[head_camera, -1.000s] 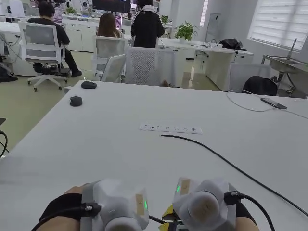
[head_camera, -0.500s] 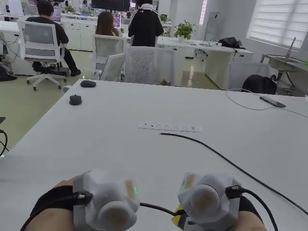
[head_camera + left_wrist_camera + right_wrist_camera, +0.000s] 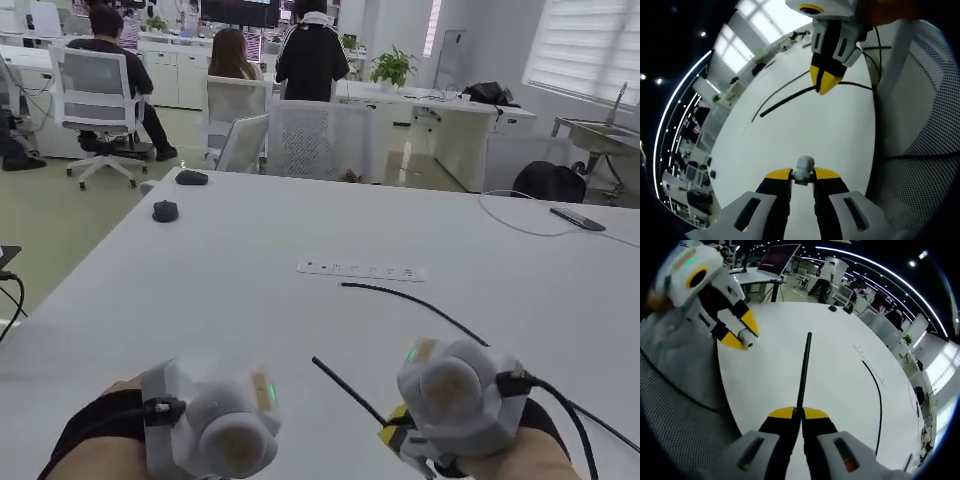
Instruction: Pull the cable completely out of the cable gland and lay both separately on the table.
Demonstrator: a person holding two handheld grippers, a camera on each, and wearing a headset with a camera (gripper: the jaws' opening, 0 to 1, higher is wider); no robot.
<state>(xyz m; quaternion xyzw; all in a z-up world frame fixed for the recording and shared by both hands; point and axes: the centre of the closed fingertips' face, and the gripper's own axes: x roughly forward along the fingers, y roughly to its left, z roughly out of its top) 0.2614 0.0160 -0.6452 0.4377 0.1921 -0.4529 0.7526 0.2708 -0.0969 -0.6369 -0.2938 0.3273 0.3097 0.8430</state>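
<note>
Gland (image 3: pixel 804 166), small and pale grey, sits pinched between the left gripper's (image 3: pixel 802 174) yellow tips, jaws closed on it. Right gripper (image 3: pixel 801 412) is clamped on the black cable (image 3: pixel 805 365). A straight length with the free end sticks out ahead of its jaws. Cable end and gland are apart. In the right gripper view the free end points past the gland, which is off to one side. Both parts are in jaws, and neither lies loose on the table (image 3: pixel 250 300). Cannot tell whether the gland touches the tabletop.

A longer stretch of the cable lies flat on the table. It runs from just before the white strip (image 3: pixel 360 270) toward the near right side, passing behind the right gripper in the head view.

Grippers are side by side close to the table's near edge, apart from each other. Wide bare white top lies ahead of both and between them. White strip is mid-table. Mouse (image 3: pixel 165 211) and second mouse (image 3: pixel 191 177) sit near the far left edge. Phone (image 3: pixel 577 218) with a thin white lead sits near the far right edge. All of these are well away from the grippers. Chairs (image 3: pixel 318 140) stand past the far edge.
</note>
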